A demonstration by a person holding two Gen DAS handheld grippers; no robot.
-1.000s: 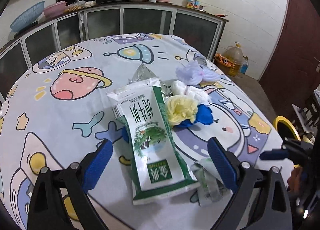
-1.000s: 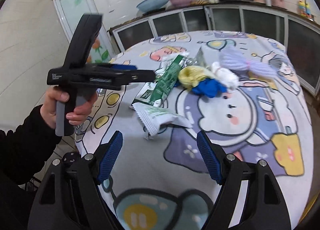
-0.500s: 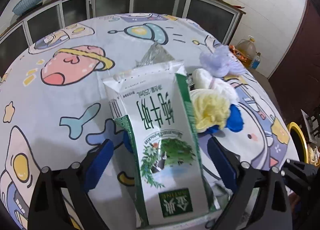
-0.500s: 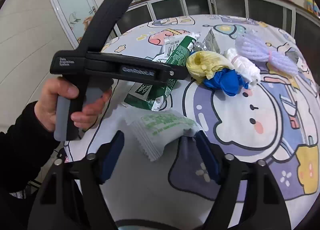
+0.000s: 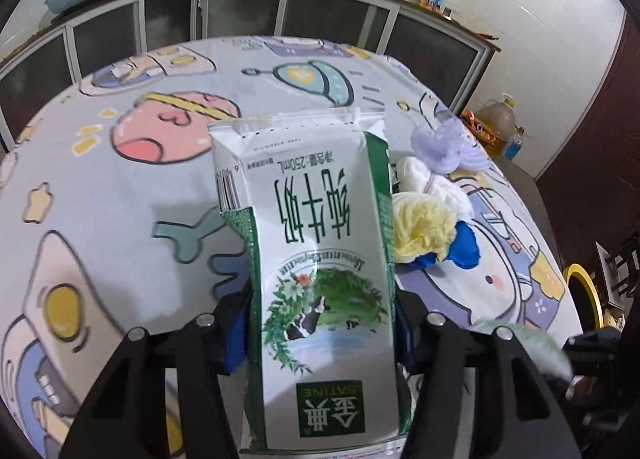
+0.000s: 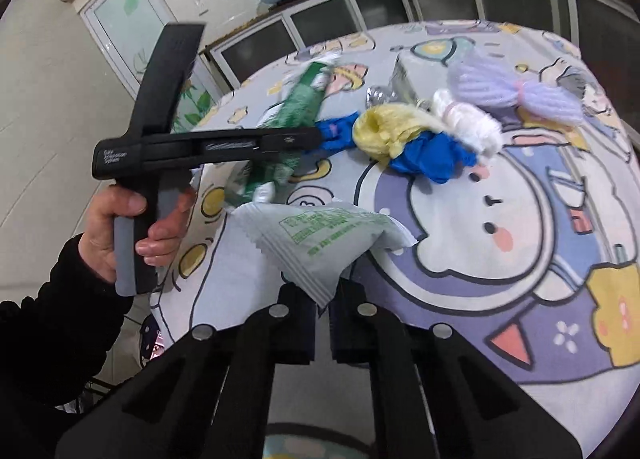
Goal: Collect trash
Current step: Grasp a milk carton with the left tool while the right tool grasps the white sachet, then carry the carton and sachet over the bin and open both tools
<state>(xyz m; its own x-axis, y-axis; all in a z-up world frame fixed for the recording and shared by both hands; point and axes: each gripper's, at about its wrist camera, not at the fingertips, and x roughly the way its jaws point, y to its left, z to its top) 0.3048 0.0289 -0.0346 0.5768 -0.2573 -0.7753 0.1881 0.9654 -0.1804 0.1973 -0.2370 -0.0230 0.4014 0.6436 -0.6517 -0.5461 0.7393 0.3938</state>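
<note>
The left gripper (image 5: 322, 333) has just been closing and now clamps the green-and-white milk carton (image 5: 316, 259), lifted off the cartoon tablecloth (image 5: 100, 163). The right gripper (image 6: 323, 323), jaws just closed, pinches a white wrapper (image 6: 320, 239). Beyond both lie yarn bundles (image 6: 404, 131).

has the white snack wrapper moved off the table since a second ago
Yes. The white snack wrapper, pinched in the right hand-held gripper, now tilts up off the cartoon tablecloth where it lay flat.

glossy printed milk carton (image 5: 320, 259); thin, seemingly plastic wrapper (image 6: 320, 235); fluffy yarn bundles (image 6: 516, 91); matt printed cloth over the counter (image 5: 120, 187).
</note>
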